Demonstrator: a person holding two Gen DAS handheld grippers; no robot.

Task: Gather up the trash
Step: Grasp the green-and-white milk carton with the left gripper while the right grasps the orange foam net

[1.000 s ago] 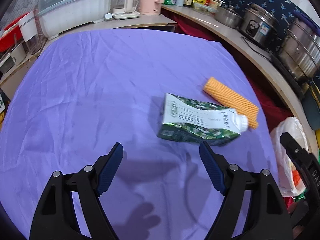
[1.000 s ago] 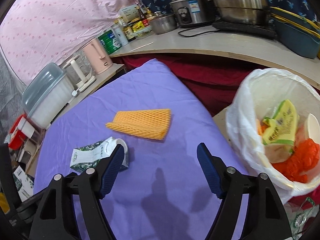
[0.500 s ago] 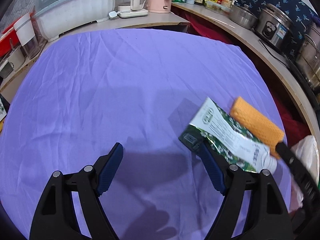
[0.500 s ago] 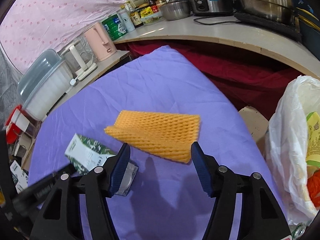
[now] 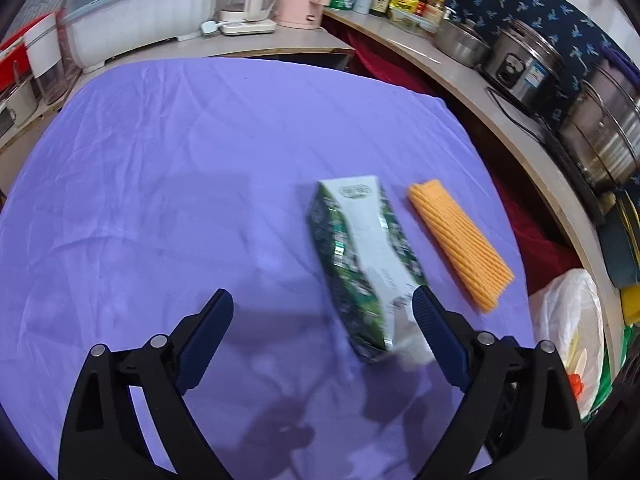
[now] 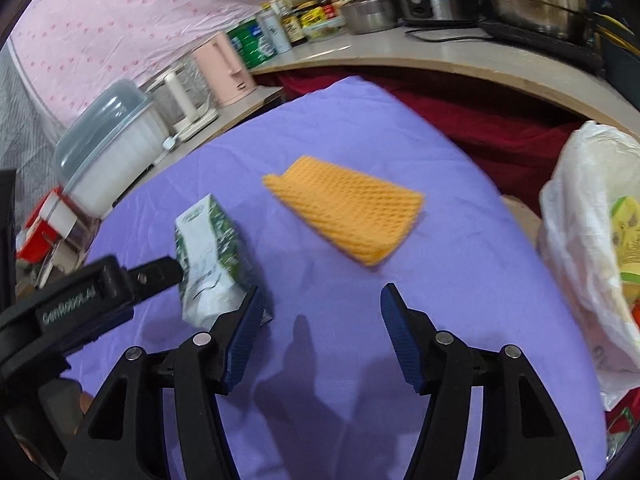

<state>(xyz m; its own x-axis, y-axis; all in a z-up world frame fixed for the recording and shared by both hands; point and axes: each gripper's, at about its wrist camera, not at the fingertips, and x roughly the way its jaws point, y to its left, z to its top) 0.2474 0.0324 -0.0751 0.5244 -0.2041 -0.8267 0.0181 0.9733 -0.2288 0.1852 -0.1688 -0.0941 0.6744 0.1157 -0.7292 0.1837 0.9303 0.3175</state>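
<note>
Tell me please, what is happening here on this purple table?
A person with a gripper in each hand is collecting trash. The left gripper has just been opening, and the green carton lies on the purple cloth beside its right finger, not held. The right gripper is open and empty, pointing toward the orange foam net. A white trash bag at the table's edge already holds some rubbish.
</note>
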